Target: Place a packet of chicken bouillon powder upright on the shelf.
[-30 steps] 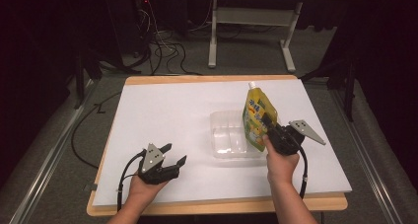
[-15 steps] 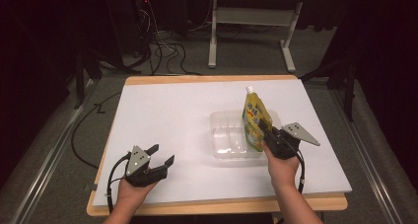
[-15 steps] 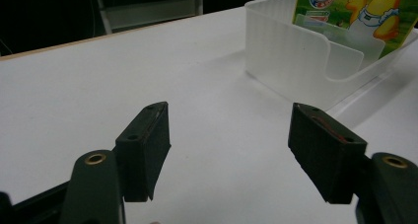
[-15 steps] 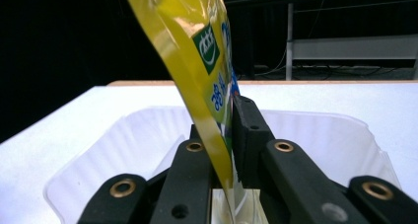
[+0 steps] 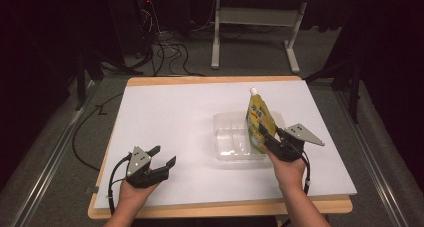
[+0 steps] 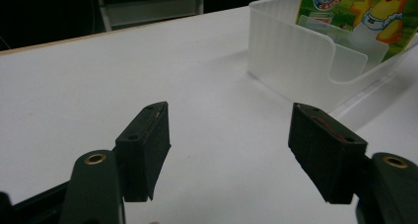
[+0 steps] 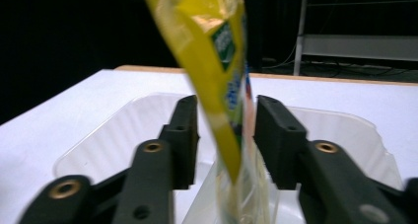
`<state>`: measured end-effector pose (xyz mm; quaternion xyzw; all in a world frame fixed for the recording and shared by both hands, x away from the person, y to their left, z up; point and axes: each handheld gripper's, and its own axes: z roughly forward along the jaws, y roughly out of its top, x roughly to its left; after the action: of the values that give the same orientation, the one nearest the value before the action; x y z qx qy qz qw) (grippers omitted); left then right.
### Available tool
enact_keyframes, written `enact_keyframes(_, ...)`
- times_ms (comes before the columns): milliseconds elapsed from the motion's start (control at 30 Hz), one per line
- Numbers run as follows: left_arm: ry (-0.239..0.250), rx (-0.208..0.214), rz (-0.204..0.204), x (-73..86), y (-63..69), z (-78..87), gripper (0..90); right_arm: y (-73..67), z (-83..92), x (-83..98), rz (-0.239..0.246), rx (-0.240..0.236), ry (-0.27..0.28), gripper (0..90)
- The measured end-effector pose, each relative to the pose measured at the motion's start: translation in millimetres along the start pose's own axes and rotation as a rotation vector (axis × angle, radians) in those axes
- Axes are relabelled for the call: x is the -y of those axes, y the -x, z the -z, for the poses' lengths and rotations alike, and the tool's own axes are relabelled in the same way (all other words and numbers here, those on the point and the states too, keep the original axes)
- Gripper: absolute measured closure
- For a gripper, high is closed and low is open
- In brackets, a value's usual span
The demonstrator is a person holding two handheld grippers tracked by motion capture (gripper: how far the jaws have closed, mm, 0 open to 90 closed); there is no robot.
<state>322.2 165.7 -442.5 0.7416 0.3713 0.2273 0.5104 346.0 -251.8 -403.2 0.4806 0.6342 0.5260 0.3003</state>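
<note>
Right tongs [image 5: 266, 139] sit over the clear plastic tray [image 5: 227, 137], jaws either side of the yellow spout pouch [image 5: 259, 118], which stands upright in the tray's right part. In the right gripper view a sliver of gap shows beside the pouch [image 7: 219, 61], so whether the pinch is firm, I cannot tell. Over at the near left of the white counter [image 5: 175, 107], the left tongs [image 5: 162, 158] are spread wide apart with nothing between them, well apart from the tray [image 6: 305, 56].
</note>
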Motion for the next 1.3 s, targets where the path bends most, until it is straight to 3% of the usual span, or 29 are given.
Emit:
enact_keyframes(267, -0.003, -0.001, 0.01, -0.3, -4.7, -3.2, 32.7, -4.6, 8.1, -6.5, 0.039, -0.05, -0.032, 40.3)
enact_keyframes(467, -0.011, -0.008, 0.01, -1.0, -8.3, -6.6, 32.7, -0.8, 29.5, -4.9, 0.053, -0.082, -0.037, 29.2)
enact_keyframes(600, -0.004, -0.011, 0.02, -2.5, -10.8, -7.4, 32.7, 12.3, 48.7, -2.4, 0.009, -0.115, -0.019, 27.2)
enact_keyframes(700, -0.009, -0.019, 0.023, -2.6, -13.9, -8.8, 32.7, 26.9, 61.7, -2.5, 0.012, -0.082, -0.005, 27.0)
enact_keyframes(833, -0.027, -0.042, 0.039, 0.0, -21.1, -9.2, 32.7, 62.8, 75.0, 0.1, 0.015, 0.005, 0.009, 28.5)
enact_keyframes(900, -0.036, -0.047, 0.062, 2.9, -25.2, -9.2, 32.7, 87.0, 80.4, 11.5, -0.001, 0.085, 0.006, 30.9)
enact_keyframes(967, -0.054, -0.056, 0.073, 5.8, -28.4, -9.4, 32.7, 103.0, 84.5, 26.7, -0.04, 0.135, 0.021, 33.2)
enact_keyframes(1033, -0.062, -0.062, 0.079, 7.9, -29.5, -9.7, 32.7, 114.3, 84.7, 36.9, -0.066, 0.147, -0.02, 33.2)
enact_keyframes(1100, -0.069, -0.067, 0.079, 9.1, -29.0, -9.9, 32.7, 119.5, 84.2, 42.6, -0.084, 0.158, -0.033, 33.5)
enact_keyframes(1300, -0.071, -0.066, 0.07, 9.5, -25.9, -7.2, 32.5, 112.5, 78.9, 38.5, -0.061, 0.14, -0.029, 34.4)
